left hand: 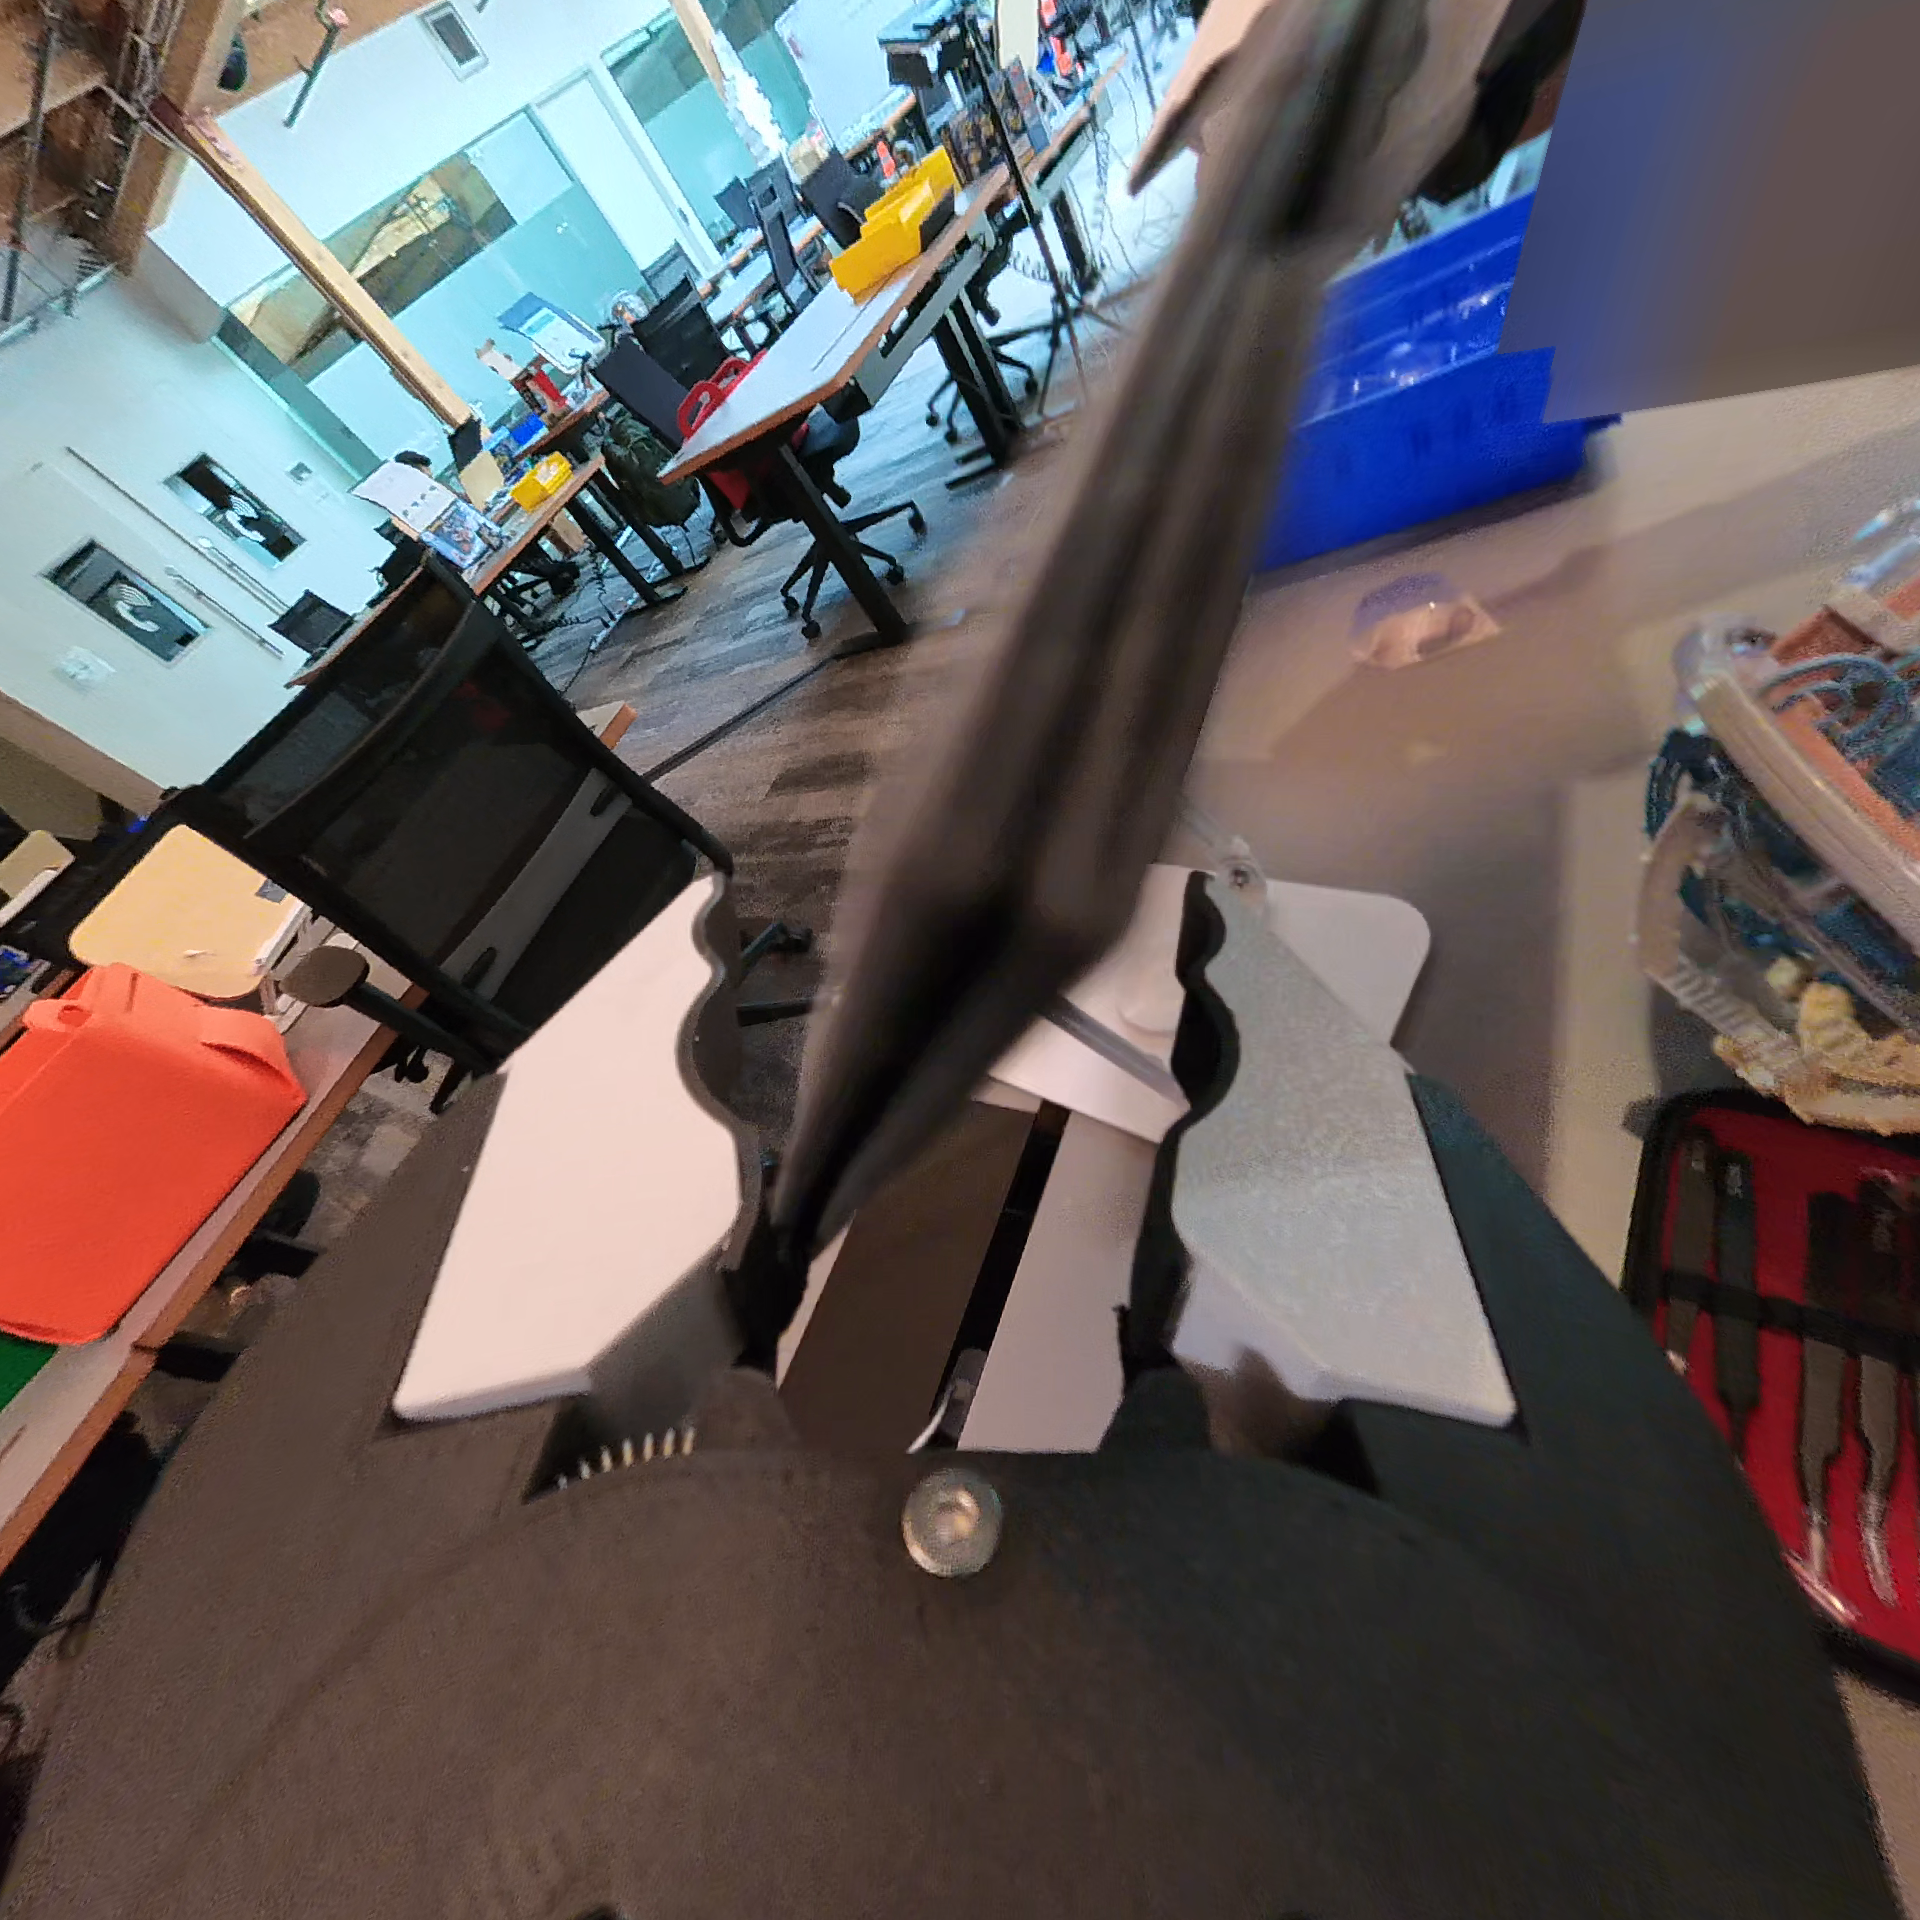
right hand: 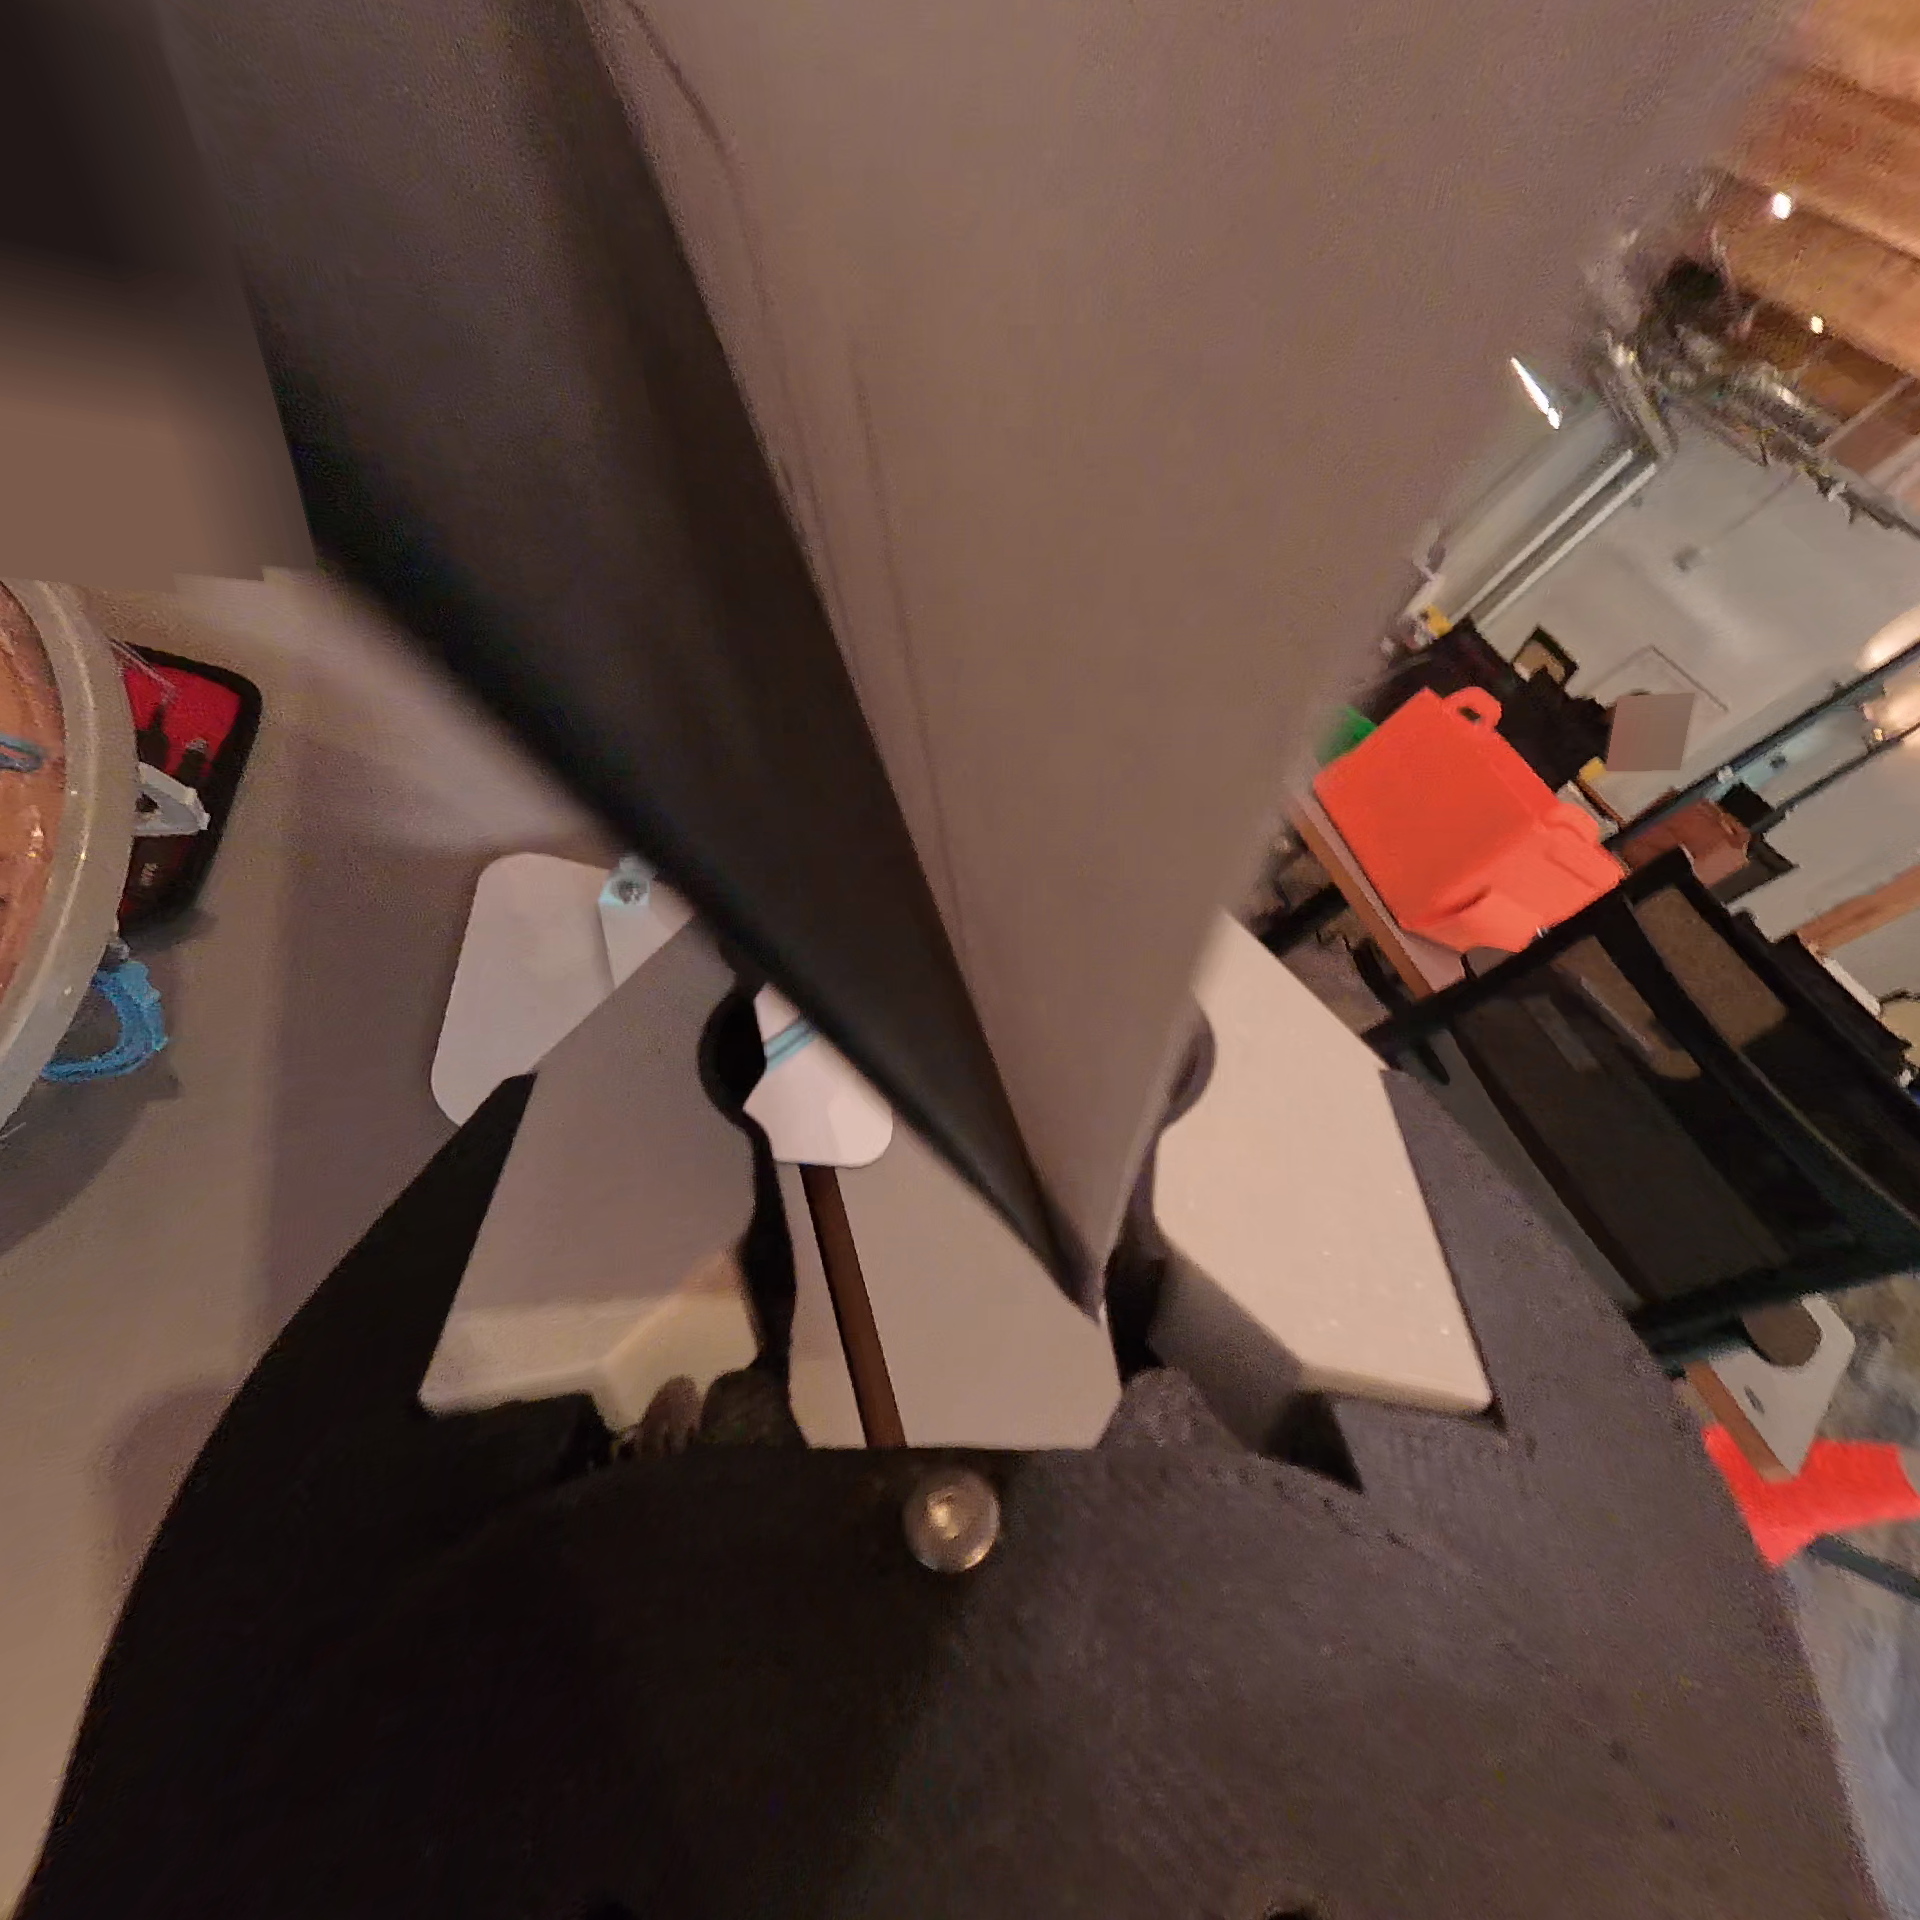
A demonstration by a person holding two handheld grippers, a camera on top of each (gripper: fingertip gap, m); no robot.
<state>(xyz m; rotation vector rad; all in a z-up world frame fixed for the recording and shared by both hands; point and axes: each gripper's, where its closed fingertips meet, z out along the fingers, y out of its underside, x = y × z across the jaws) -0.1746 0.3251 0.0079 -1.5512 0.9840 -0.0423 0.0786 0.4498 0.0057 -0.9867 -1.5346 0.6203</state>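
We see a flat, thin, dark panel [left hand: 1091, 665] with a smooth grey side [right hand: 1039, 520]. Its bottom corner sits between our left gripper's [left hand: 956, 1101] wide-open white fingers. Our right gripper [right hand: 945, 1122] is wide open around it too. A red tool case [left hand: 1808, 1351] lies beside the panel.

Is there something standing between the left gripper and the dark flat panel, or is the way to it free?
Nothing visible does. The dark flat panel already lies in the gap between the open fingers of the left gripper, with its lower corner close to one finger. The right gripper has the panel in its gap too. The red tool case lies off to the side.
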